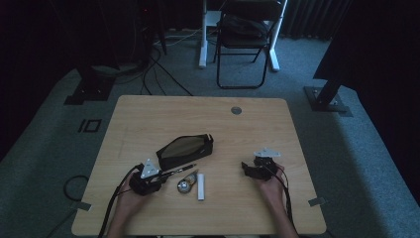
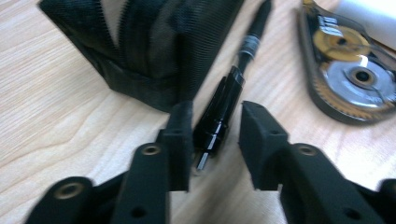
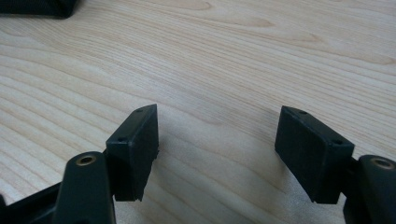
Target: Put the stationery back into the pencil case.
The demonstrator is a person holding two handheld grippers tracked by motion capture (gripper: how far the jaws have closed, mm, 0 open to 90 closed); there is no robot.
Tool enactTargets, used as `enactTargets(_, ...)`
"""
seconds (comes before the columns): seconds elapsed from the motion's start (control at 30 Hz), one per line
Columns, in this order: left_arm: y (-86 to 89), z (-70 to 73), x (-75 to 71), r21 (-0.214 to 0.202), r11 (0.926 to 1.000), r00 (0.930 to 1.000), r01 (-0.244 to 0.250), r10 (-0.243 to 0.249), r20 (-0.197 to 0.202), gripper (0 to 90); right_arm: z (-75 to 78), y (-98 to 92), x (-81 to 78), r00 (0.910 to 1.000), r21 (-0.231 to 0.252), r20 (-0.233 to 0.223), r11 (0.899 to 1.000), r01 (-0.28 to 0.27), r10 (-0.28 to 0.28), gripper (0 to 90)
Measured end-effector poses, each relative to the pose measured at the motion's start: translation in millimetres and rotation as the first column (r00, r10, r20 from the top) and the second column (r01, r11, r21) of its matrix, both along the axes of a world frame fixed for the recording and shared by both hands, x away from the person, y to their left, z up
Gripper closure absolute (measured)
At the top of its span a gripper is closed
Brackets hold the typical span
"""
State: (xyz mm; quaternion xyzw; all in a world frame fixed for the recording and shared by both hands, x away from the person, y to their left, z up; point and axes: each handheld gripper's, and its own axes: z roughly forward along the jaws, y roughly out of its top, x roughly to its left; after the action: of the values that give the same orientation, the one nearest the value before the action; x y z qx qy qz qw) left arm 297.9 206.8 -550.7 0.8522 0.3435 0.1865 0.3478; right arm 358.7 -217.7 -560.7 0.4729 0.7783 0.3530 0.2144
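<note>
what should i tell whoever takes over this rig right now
Left gripper: jaws open around the near end of the black pen, not yet clamped; one jaw looks to touch it.
Right gripper: open, holding nothing, over bare table.
Pen lies on the table beside the black mesh pouch; correction tape and white stick lie nearby.
Done: pen lined up. Left: probably close, lift, put it in the pouch.

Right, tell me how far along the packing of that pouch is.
Barely started. The black mesh pouch lies on the table, unzipped. In hand: the left gripper straddles the black pen, not yet clamped. Left: the correction tape and white stick lie outside; the right gripper is open over bare wood.
</note>
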Motion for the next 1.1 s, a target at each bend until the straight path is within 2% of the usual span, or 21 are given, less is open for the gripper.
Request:
enactTargets(0.07,0.7,0.3,-3.4,0.006,0.9999,0.9999,0.013,-0.013,-0.001,72.9,0.0,0.0,0.0,1.0000,0.000,0.000,1.000,0.000,0.000,30.1)
enactTargets(0.2,6.1,1.4,-9.1,0.010,0.9996,0.9995,0.028,-0.028,-0.015,74.8,0.0,-0.1,0.1,1.0000,0.001,0.000,1.000,0.001,-0.001,30.0)
enactTargets(0.23,8.2,1.4,-11.2,0.009,0.9995,0.9994,0.031,-0.031,-0.017,79.3,-0.1,-0.1,0.1,1.0000,0.001,0.000,1.000,0.001,-0.001,30.0)
enactTargets(0.3,11.5,1.6,-13.7,-0.001,0.9993,0.9988,0.038,-0.038,-0.030,79.1,-0.1,-0.1,0.1,1.0000,0.001,0.000,1.000,0.001,-0.001,30.0)
enactTargets(0.37,11.8,1.6,-14.3,-0.004,0.9993,0.9987,0.038,-0.038,-0.032,71.0,-0.1,-0.1,0.1,1.0000,0.001,0.000,1.000,0.001,-0.001,30.0)
enactTargets(0.4,10.2,2.7,-12.8,-0.013,0.9996,0.9995,0.026,-0.026,-0.016,59.4,-0.1,-0.1,0.2,1.0000,0.001,0.000,1.000,0.001,-0.001,30.0)
enactTargets(0.53,1.5,5.0,-3.8,-0.005,0.9994,0.9994,0.034,-0.034,0.006,57.8,-0.1,-0.1,0.1,1.0000,0.001,0.000,1.000,0.001,-0.001,30.0)
enactTargets(0.73,-8.0,1.4,3.5,0.014,0.9981,0.9981,0.060,-0.060,-0.010,64.8,-0.1,0.0,0.1,1.0000,0.002,0.000,1.000,0.002,-0.002,30.0)
enactTargets(0.8,-8.8,2.0,4.0,0.024,0.9972,0.9974,0.071,-0.071,-0.010,73.4,-0.1,0.0,0.1,1.0000,0.002,0.000,1.000,0.002,-0.002,30.0)
enactTargets(0.97,-5.1,3.8,0.5,0.034,0.9950,0.9952,0.094,-0.093,-0.030,74.8,-0.1,0.0,0.1,1.0000,0.002,0.000,1.000,0.002,-0.002,30.0)
enactTargets(1.1,5.2,5.2,-7.5,0.034,0.9924,0.9918,0.119,-0.117,-0.052,74.7,-0.1,0.0,0.1,1.0000,0.001,0.000,1.000,0.002,-0.002,30.0)
